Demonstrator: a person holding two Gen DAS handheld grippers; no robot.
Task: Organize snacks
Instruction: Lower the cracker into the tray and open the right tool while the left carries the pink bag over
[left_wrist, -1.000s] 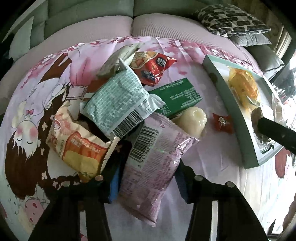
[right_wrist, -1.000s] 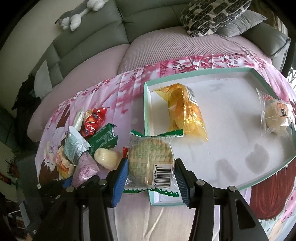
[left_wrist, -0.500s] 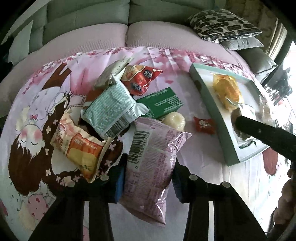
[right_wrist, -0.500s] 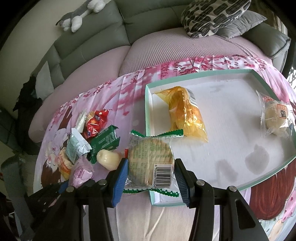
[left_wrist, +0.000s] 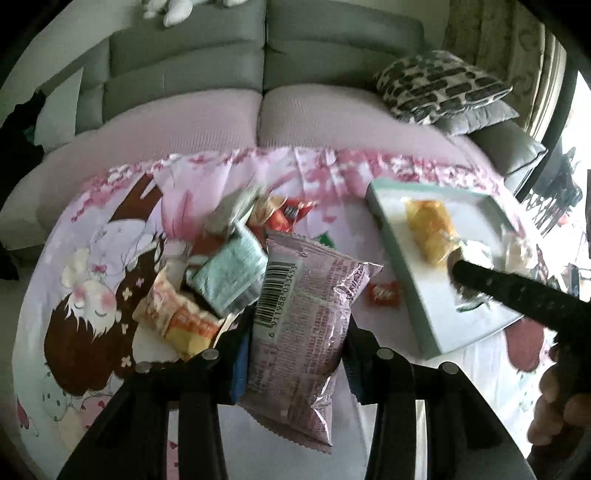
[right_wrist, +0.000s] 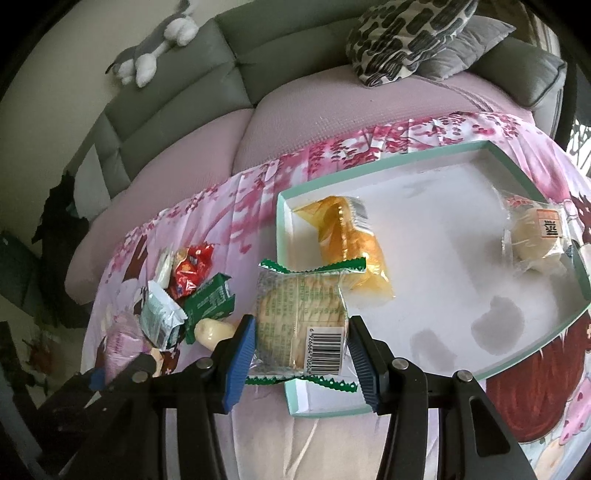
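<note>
My left gripper (left_wrist: 297, 354) is shut on a pale purple snack packet (left_wrist: 299, 325) and holds it in the air above the pile on the pink printed cloth. My right gripper (right_wrist: 303, 350) is shut on a clear cracker packet (right_wrist: 301, 321) with green zigzag ends, over the near left corner of the teal-rimmed white tray (right_wrist: 406, 162). In the tray lie an orange bread packet (right_wrist: 347, 243) and a wrapped bun (right_wrist: 535, 232). From the left wrist view the tray (left_wrist: 391, 236) is to the right, with the right gripper's black body across it.
On the cloth lie a mint packet (left_wrist: 229, 273), an orange cake packet (left_wrist: 177, 317), a red packet (left_wrist: 284, 218), a small red candy (left_wrist: 384, 293), a green box (right_wrist: 210, 302) and a white jelly (right_wrist: 212, 330). A grey sofa with cushions stands behind.
My left gripper closed on the purple packet and rose with it, so the pile now looks smaller and lower. The right gripper and its cracker packet have stayed put.
</note>
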